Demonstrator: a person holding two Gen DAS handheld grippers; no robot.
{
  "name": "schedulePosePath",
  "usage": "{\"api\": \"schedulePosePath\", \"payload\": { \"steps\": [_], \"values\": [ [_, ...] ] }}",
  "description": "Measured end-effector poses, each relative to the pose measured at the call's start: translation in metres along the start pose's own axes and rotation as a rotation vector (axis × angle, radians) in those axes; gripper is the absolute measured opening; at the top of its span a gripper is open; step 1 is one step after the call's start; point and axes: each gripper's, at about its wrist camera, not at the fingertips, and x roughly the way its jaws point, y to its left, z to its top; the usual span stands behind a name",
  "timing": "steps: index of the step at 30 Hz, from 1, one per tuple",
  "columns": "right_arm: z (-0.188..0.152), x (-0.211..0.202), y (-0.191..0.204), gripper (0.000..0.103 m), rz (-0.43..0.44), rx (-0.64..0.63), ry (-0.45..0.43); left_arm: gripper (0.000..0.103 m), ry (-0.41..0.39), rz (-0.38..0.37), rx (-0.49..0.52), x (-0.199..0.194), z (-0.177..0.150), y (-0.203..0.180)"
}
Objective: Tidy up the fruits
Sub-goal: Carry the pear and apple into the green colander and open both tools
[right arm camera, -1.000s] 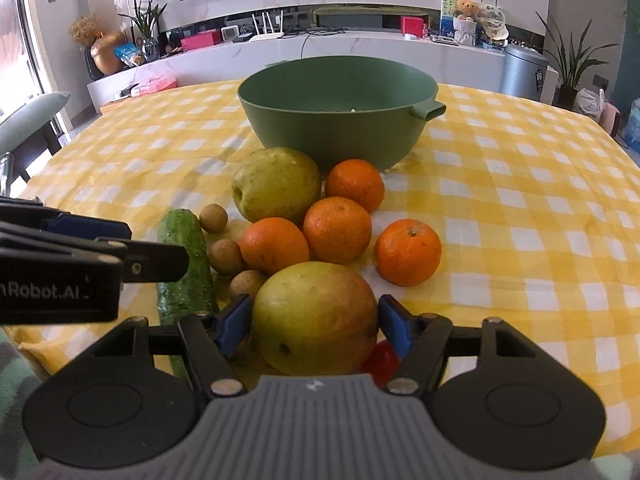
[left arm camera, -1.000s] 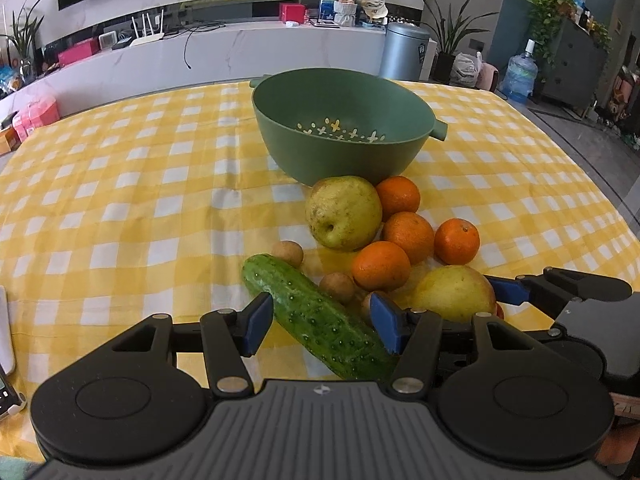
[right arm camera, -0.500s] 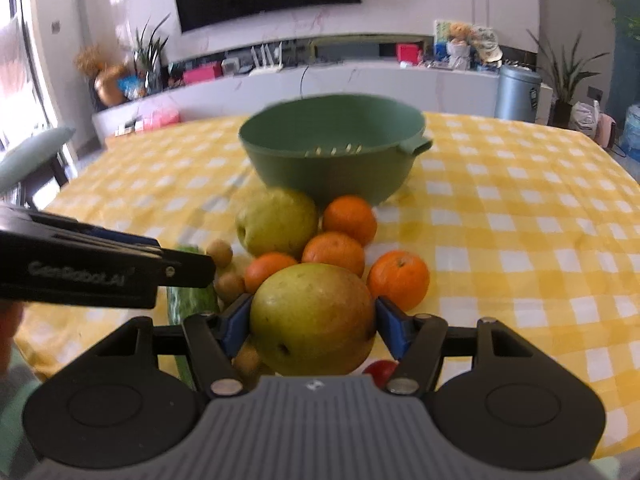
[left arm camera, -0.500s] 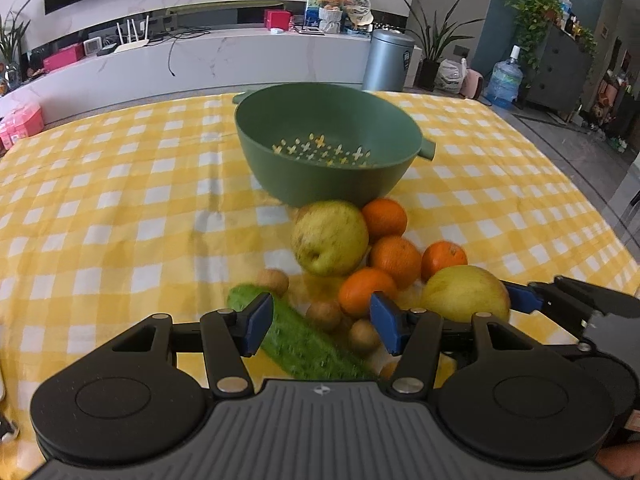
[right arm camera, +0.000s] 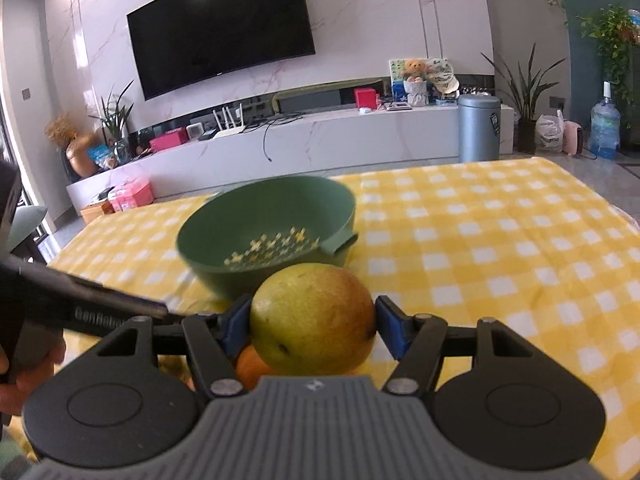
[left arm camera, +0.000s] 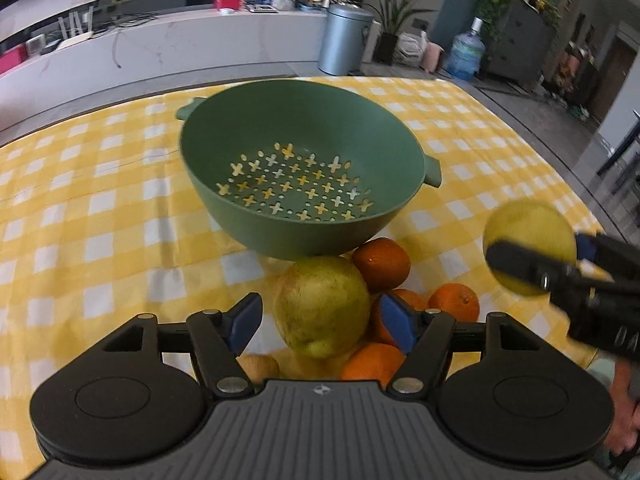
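On the yellow-and-white checked tablecloth: one green plastic colander, round and deep, two stubby side handles, base pierced with cross-shaped and round holes, nothing inside.

At six o'clock of the colander, a heap of fruit. One large pear, yellow-green, speckled matt skin, lying between the blue pads of the left gripper. Its jaws have just been opening and stand wide apart, neither pad touching the pear. Several oranges, round, glossy, pebbled skin, packed against the pear at its three o'clock side. One small brown rounded fruit, partly hidden under the left gripper's body.

Right gripper: black fingers, blue pads, clamped on a second pear from both sides; skin yellow-green with a reddish blush and a dark spot. In the left wrist view this held pear sits at three o'clock of the colander, lifted clear of the cloth.
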Motion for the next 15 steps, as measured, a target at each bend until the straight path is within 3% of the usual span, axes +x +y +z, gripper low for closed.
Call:
{"api": "schedulePosePath", "payload": {
  "steps": [10,15],
  "values": [
    [0.013,0.029,-0.014,0.063,0.031,0.049,0.021,0.078,0.026,-0.064,-0.031,0.024,-0.006,0.012],
    [0.020,0.028,-0.012,0.063,0.058,0.044,-0.016,0.074,0.022,-0.085,-0.051,0.025,-0.007,0.014]
  ]
}}
